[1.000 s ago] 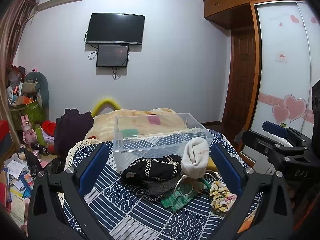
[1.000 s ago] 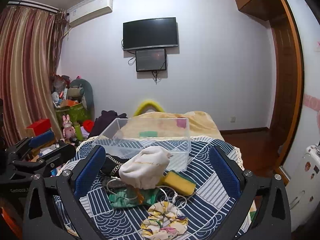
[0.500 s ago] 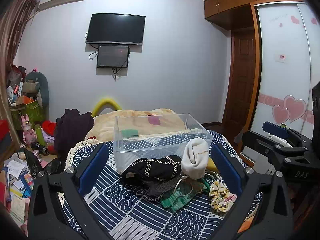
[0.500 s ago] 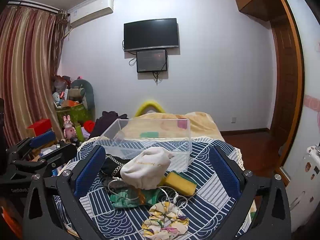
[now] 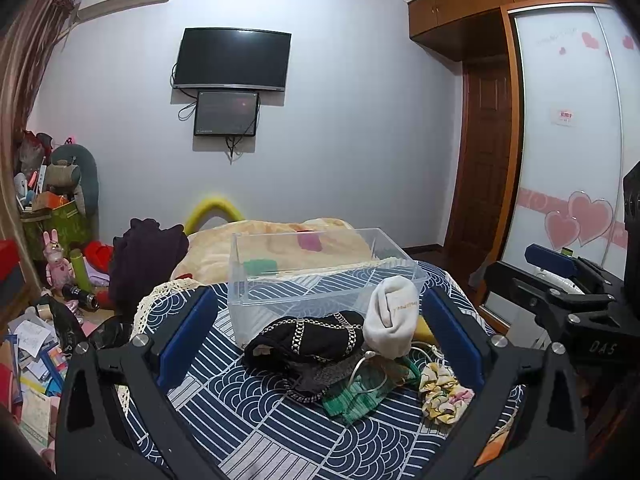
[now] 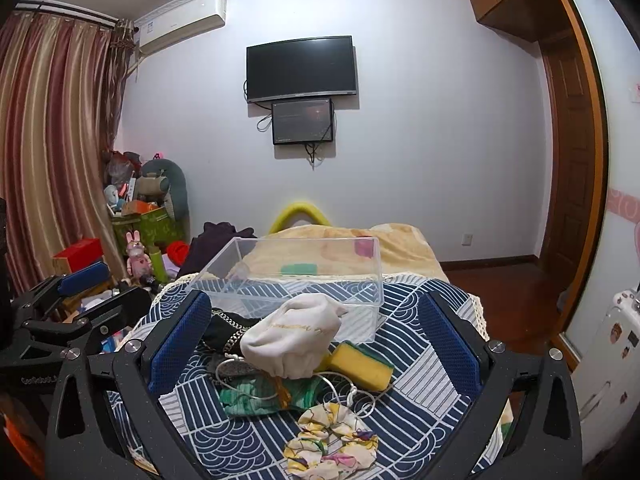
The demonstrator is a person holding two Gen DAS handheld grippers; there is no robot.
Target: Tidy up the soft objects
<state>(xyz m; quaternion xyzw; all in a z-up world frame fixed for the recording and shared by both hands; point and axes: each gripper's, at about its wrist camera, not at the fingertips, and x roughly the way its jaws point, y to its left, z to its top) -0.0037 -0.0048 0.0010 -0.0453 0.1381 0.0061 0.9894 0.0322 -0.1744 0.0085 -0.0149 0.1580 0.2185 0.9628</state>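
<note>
A pile of soft things lies on the blue patterned cloth [image 5: 248, 408]: a white sock [image 5: 394, 316] [image 6: 294, 334], a black chain-trimmed piece [image 5: 308, 338], a green cloth [image 5: 352, 398] [image 6: 260, 398], a floral scrunchie [image 5: 442, 394] [image 6: 332, 442], a yellow sponge [image 6: 362, 366] and a white cord [image 6: 340, 390]. An empty clear plastic box [image 5: 316, 276] [image 6: 296, 276] stands just behind the pile. My left gripper [image 5: 320, 340] is open and empty, short of the pile. My right gripper [image 6: 314, 344] is open and empty, also short of it.
A beige blanket [image 6: 400, 244] covers the bed behind the box. Dark clothes [image 5: 146, 256] and floor clutter with toys and boxes [image 5: 48, 264] lie at the left. A wardrobe with heart stickers [image 5: 576, 160] and a wooden door [image 6: 568, 152] stand at the right.
</note>
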